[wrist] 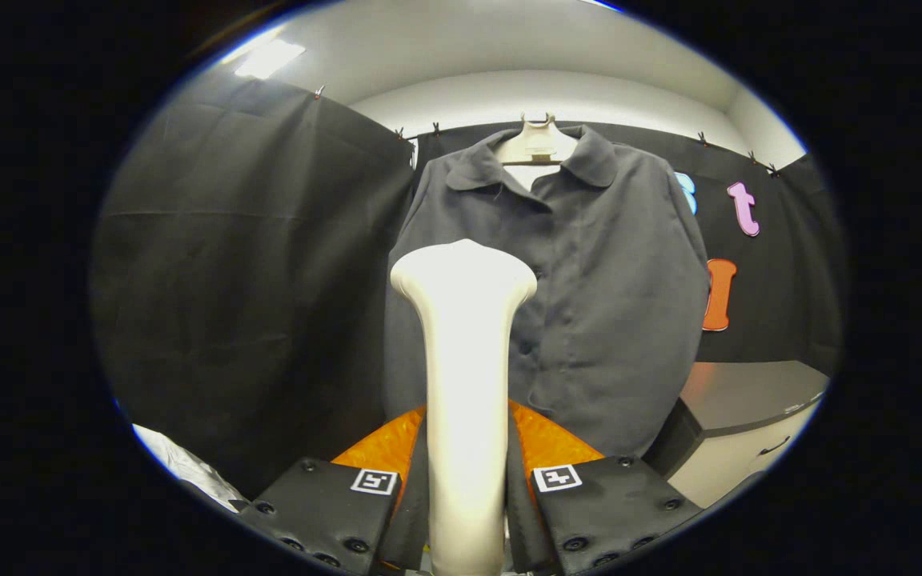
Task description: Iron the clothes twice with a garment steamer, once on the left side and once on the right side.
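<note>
A dark grey collared shirt (597,304) hangs buttoned on a pale hanger (535,148) from a line in front of the black cloth wall. A cream garment steamer (465,360) rises upright between my fingers, its wide head level with the shirt's middle and over its left half. My gripper (467,480) is shut on the steamer's handle, both fingers pressing its sides. The steamer head hides part of the shirt's left front; I cannot tell whether it touches the cloth.
A grey cabinet (749,400) with a drawer stands to the right, just below the shirt's hem. Black cloth panels close the booth on the left and behind. Something pale and crinkled (181,464) lies low on the left.
</note>
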Tool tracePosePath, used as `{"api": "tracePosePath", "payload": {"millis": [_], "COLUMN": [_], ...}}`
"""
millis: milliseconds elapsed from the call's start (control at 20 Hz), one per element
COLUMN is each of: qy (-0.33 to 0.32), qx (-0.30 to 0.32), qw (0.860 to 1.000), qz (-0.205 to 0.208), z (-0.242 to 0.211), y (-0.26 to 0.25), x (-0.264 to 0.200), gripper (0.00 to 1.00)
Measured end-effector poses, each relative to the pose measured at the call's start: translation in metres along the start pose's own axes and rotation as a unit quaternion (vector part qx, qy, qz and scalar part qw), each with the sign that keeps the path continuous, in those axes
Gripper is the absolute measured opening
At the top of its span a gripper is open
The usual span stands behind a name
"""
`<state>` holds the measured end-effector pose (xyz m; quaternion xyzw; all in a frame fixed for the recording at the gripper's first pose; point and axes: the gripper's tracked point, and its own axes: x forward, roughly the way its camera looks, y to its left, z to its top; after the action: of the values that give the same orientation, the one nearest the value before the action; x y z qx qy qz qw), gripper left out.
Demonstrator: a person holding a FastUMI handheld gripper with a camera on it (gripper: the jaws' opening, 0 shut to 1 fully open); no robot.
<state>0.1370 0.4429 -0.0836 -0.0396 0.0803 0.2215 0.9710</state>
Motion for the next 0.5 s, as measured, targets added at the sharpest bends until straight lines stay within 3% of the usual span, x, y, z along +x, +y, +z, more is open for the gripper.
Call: {"api": "tracePosePath", "payload": {"millis": [500], "qy": [-0.034], "qx": [0.012], "qw": [0.996], "qz": [-0.080], "z": [0.027], "y": [-0.082], "x": [-0.041], "gripper": [0.48]}}
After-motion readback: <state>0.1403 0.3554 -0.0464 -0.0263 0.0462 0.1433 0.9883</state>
